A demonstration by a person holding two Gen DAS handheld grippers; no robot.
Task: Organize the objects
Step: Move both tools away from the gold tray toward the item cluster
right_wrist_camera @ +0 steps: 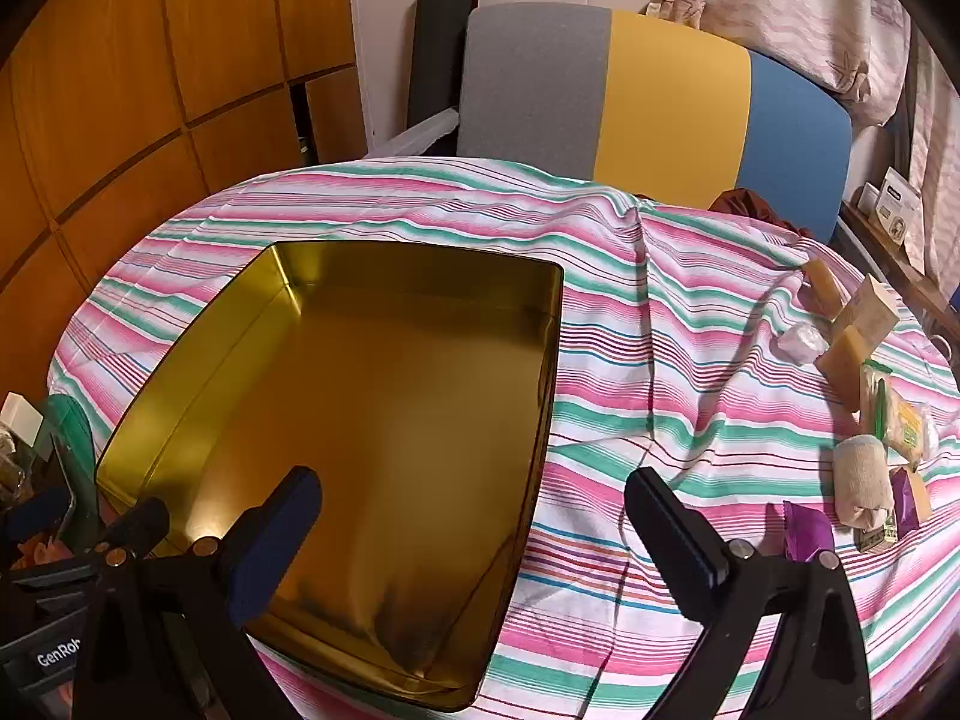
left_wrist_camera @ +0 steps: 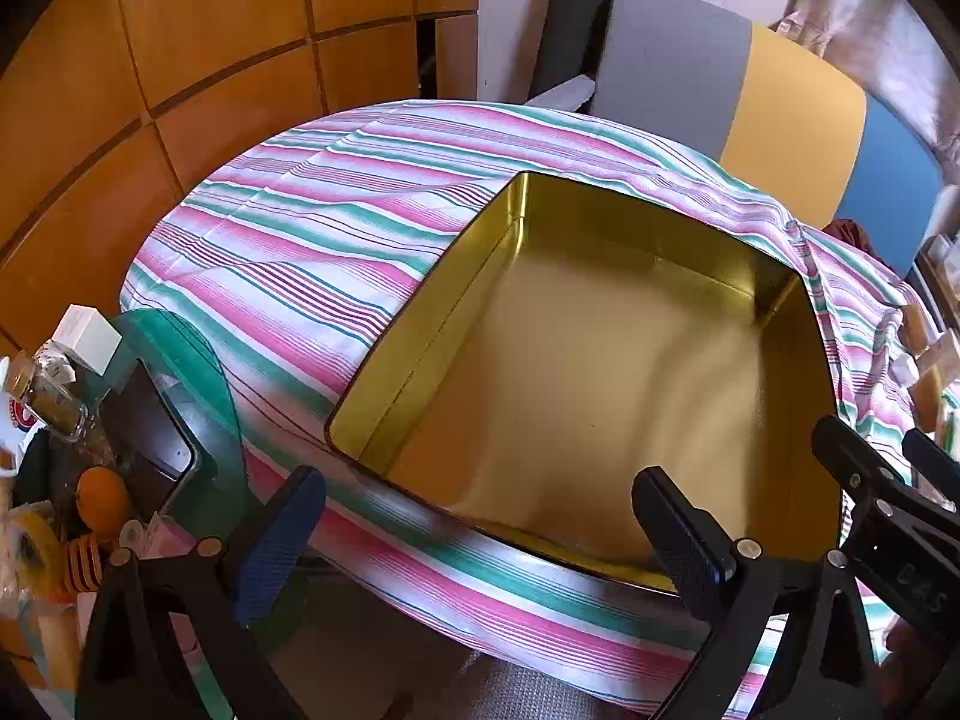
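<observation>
Both tongs tilt steeply downward over the gold tin (left_wrist_camera: 600, 372), low in frame: left tongs (left_wrist_camera: 480, 540) and right tongs (right_wrist_camera: 474, 534) spread wide, pinching nothing.

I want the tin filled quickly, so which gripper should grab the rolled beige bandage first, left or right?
Right. The right gripper is open and empty, and the bandage lies just off its right finger. The left gripper, also open, hangs over the gold tin, farther from it.

A lived-in home room: striped tablecloth (right_wrist_camera: 660, 324), tricolour fabric chair (right_wrist_camera: 660, 108), wood-panelled cupboards (left_wrist_camera: 150, 60), patterned curtain (right_wrist_camera: 798, 6).
</observation>
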